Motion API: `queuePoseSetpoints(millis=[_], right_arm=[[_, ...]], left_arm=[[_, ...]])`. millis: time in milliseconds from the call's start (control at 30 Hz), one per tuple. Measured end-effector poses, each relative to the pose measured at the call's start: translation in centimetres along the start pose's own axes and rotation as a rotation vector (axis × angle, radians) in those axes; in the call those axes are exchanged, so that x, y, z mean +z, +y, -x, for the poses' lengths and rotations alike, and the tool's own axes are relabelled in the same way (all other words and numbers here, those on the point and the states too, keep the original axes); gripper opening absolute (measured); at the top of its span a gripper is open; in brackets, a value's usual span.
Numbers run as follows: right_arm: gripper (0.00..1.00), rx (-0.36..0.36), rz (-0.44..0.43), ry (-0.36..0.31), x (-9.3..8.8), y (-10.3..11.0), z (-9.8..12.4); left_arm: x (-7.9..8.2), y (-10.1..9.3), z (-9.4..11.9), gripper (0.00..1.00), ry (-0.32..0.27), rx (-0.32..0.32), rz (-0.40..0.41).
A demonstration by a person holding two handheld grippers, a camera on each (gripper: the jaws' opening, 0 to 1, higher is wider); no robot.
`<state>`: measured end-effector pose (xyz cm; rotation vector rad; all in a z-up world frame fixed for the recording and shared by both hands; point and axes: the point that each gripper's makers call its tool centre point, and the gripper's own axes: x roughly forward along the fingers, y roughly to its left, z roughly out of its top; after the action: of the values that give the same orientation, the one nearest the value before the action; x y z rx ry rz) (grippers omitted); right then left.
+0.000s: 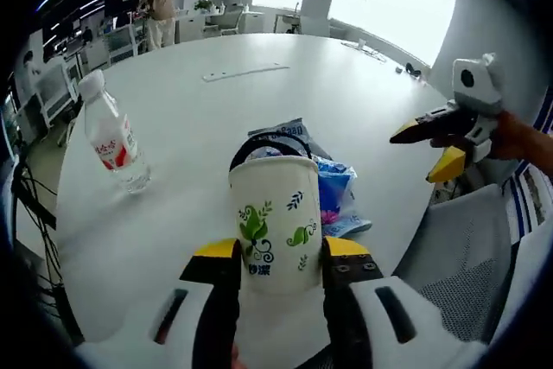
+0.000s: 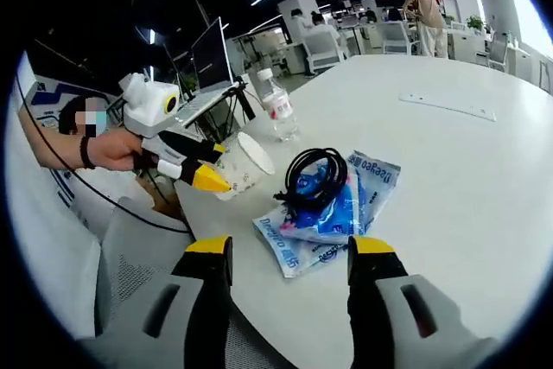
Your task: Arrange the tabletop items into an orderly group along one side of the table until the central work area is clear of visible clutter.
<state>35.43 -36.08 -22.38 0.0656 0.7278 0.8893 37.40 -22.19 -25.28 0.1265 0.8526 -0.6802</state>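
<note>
A white paper cup (image 1: pixel 275 218) with green leaf prints stands between the jaws of my left gripper (image 1: pixel 281 252), which is shut on it near the table's edge. Behind the cup lie blue plastic packets (image 1: pixel 335 183) with a coil of black cable (image 1: pixel 259 146) on top. A clear water bottle (image 1: pixel 112 137) with a red label stands to the left. My right gripper (image 1: pixel 425 151) hovers open off the table's right edge. In the right gripper view, my right gripper (image 2: pixel 289 250) is open and empty in front of the packets (image 2: pixel 341 209) and cable (image 2: pixel 315 174). The left gripper (image 2: pixel 223 167) holds the cup (image 2: pixel 246 162) near the bottle (image 2: pixel 278 108).
The white round table (image 1: pixel 216 92) carries a thin white strip (image 2: pixel 445 105) further in. A grey mesh chair (image 1: pixel 458 257) stands by the near edge. A laptop on a stand (image 2: pixel 212 58) sits beyond the bottle. A person (image 2: pixel 423 6) stands among desks far off.
</note>
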Motion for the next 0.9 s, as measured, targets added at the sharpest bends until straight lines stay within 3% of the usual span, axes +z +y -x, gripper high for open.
queuePoseSetpoints(millis=[533, 733, 900], right_arm=[[0.49, 0.067, 0.035, 0.015, 1.2, 2.1, -1.6], [0.48, 0.098, 0.026, -0.007, 2.5, 3.0, -2.4], [0.47, 0.114, 0.045, 0.001, 3.0, 3.7, -3.0]], left_arm=[[1.4, -3.3, -0.6, 0.36, 0.009, -0.055, -0.115], [1.7, -4.4, -0.7, 0.36, 0.011, -0.071, -0.164], [1.9, -5.3, -0.8, 0.36, 0.018, -0.085, -0.245]])
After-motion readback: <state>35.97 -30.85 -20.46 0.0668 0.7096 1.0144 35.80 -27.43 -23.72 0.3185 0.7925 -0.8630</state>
